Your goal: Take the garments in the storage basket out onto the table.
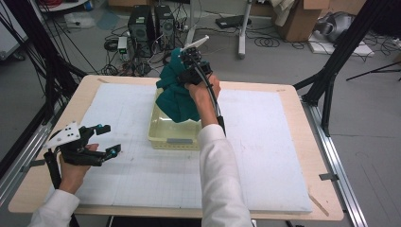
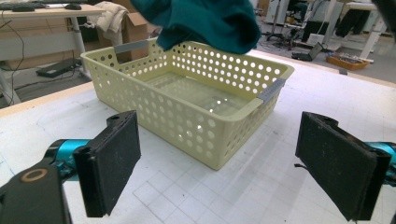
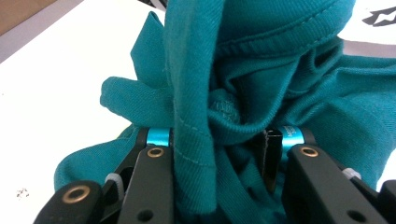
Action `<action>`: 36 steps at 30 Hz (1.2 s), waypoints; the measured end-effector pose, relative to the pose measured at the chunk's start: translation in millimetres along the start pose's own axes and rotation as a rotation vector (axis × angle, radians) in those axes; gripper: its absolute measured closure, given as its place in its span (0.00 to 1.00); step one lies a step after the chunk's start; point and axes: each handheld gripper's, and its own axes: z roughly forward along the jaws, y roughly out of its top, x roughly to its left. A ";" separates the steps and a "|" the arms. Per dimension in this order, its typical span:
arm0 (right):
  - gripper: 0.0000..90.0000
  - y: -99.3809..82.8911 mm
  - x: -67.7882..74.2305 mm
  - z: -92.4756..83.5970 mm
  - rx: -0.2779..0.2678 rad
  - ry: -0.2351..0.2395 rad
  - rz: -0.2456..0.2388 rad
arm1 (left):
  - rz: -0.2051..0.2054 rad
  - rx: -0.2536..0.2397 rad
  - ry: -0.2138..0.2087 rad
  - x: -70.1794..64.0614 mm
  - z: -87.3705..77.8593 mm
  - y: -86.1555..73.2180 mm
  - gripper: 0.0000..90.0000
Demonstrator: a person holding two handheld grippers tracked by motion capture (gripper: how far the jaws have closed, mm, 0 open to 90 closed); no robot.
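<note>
Left gripper (image 1: 105, 140) near the worktop's left edge, jaws spread wide and empty, pale yellow perforated plastic basket (image 1: 161, 136) mid-table, right gripper (image 1: 193, 63) clamped on a bunched teal knit garment (image 1: 177, 97), lifted above the basket's far end

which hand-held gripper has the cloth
The right hand-held gripper, raised over the yellow basket, grips the teal cloth. The left hand-held gripper sits open and empty beside the basket.
</note>
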 end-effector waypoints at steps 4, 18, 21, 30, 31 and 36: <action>0.76 2.5 -4.7 -12.5 -0.018 0.000 -0.003 | 0.003 0.005 -0.007 -0.1 1.1 0.1 0.16; 0.76 -1.7 -29.3 -48.9 -0.060 0.004 0.004 | 0.009 0.017 -0.003 -0.6 2.0 -0.3 0.16; 0.75 -5.0 -38.0 -57.8 -0.063 -0.007 0.012 | 0.006 0.020 0.001 -0.4 2.0 -0.6 0.16; 0.75 -23.0 -70.4 -83.2 -0.080 -0.048 0.048 | 0.014 0.026 0.000 -1.0 2.8 -0.5 0.16; 0.75 -25.4 -74.4 -85.8 -0.082 -0.048 0.047 | 0.014 0.026 0.000 -1.1 2.8 -0.4 0.16; 0.75 -37.8 -93.9 -96.9 -0.083 -0.062 0.061 | 0.015 0.027 0.004 -1.2 2.4 -0.4 0.16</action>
